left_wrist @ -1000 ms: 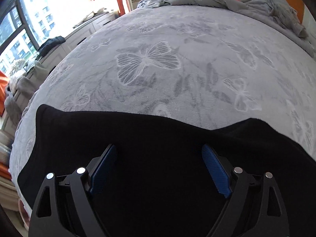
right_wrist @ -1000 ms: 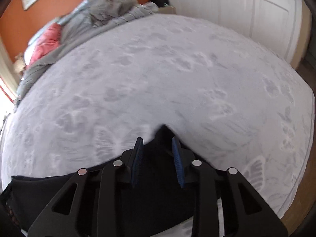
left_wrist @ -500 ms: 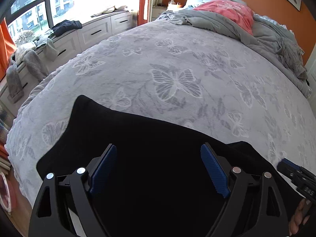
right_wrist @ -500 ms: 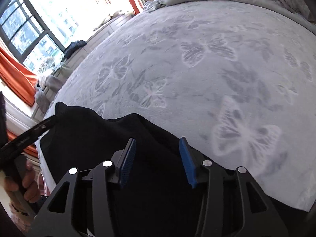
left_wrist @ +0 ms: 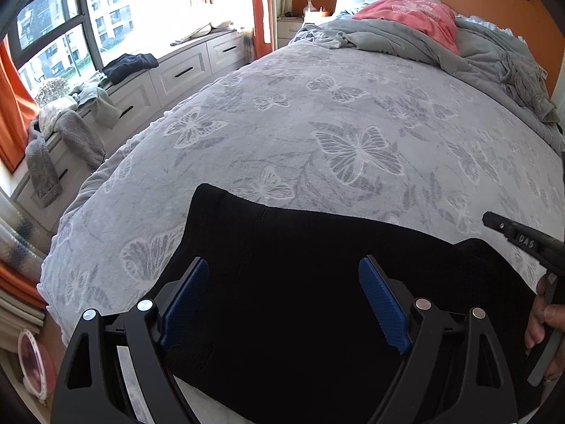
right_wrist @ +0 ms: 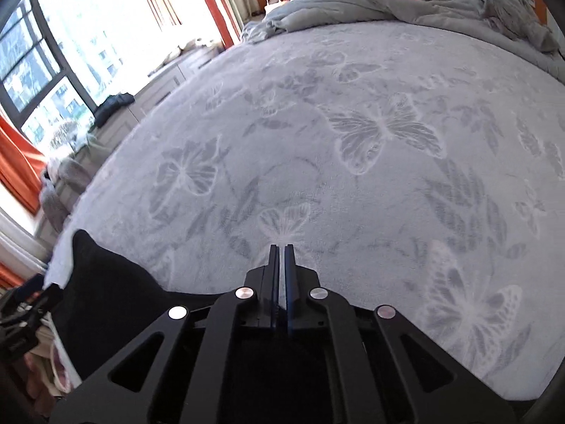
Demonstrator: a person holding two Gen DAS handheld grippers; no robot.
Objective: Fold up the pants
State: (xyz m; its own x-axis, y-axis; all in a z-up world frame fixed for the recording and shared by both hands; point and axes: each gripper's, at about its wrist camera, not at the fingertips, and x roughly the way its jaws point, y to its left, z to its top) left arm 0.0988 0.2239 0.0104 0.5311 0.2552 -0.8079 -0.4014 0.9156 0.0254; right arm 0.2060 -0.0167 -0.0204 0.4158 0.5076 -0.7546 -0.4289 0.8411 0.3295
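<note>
The black pants point(left_wrist: 300, 282) lie flat at the near edge of the bed on the grey butterfly blanket point(left_wrist: 353, 123). My left gripper point(left_wrist: 284, 298) is open, its blue pads wide apart above the pants, holding nothing. My right gripper point(right_wrist: 281, 265) is shut with its pads together above the blanket; no cloth shows between them. The pants also show in the right wrist view point(right_wrist: 113, 300), to the left of and below the fingers. The right gripper's body point(left_wrist: 522, 243) and a hand show at the right edge of the left wrist view.
A rumpled grey duvet point(left_wrist: 459, 42) and a pink pillow point(left_wrist: 416, 14) lie at the head of the bed. White drawers under the window point(left_wrist: 169, 74) carry piled clothes point(left_wrist: 70, 113). The bed's left edge point(left_wrist: 70, 212) drops to the floor.
The right gripper closed from partly open and rose off the pants, now over the blanket. The left gripper stayed open and pulled back, so more of the pants shows.
</note>
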